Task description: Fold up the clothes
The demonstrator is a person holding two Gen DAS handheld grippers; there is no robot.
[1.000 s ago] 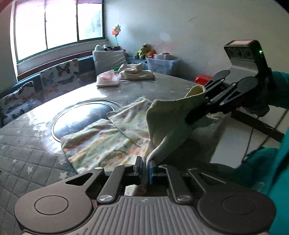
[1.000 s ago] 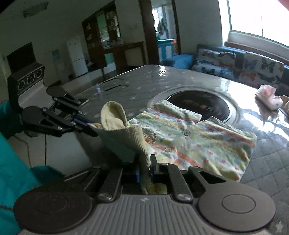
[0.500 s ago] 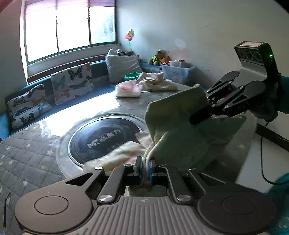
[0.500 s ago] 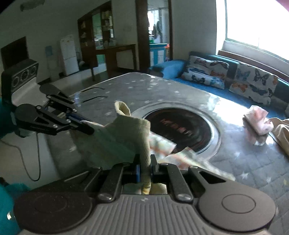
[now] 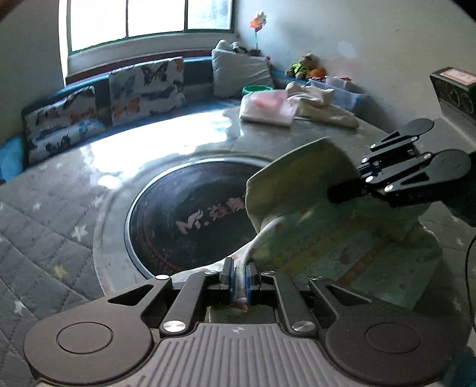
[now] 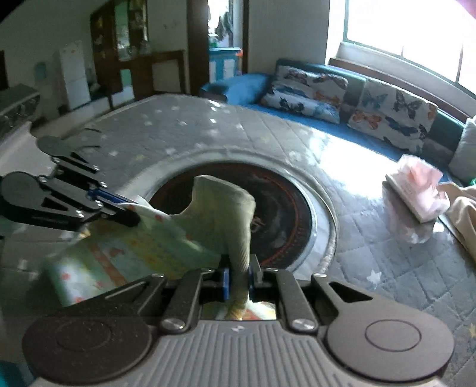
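Left claw: pressed together on a bunched edge of the garment; fabric strip visible between the blue pads.
Right claw: pinching another edge of the same garment; cloth passes down between its pads.
Left claw seen from right wrist view: at left, tip buried in the printed cloth.
Right claw seen from left wrist view: at right, tip closed on the plain pale-green side of the cloth.
Garment: small printed top, pale green with orange and yellow marks; stretched between the two claws, one flap standing up over the near side of the dark disc; lower part appears to lie on the surface, contact not certain (motion blur).
Surface: round, grey quilted cover with stars, dark round disc set in its middle.
Far side of surface: folded pink-white item with a cream garment just beside it.
Background: bench seat with butterfly cushions under a window.
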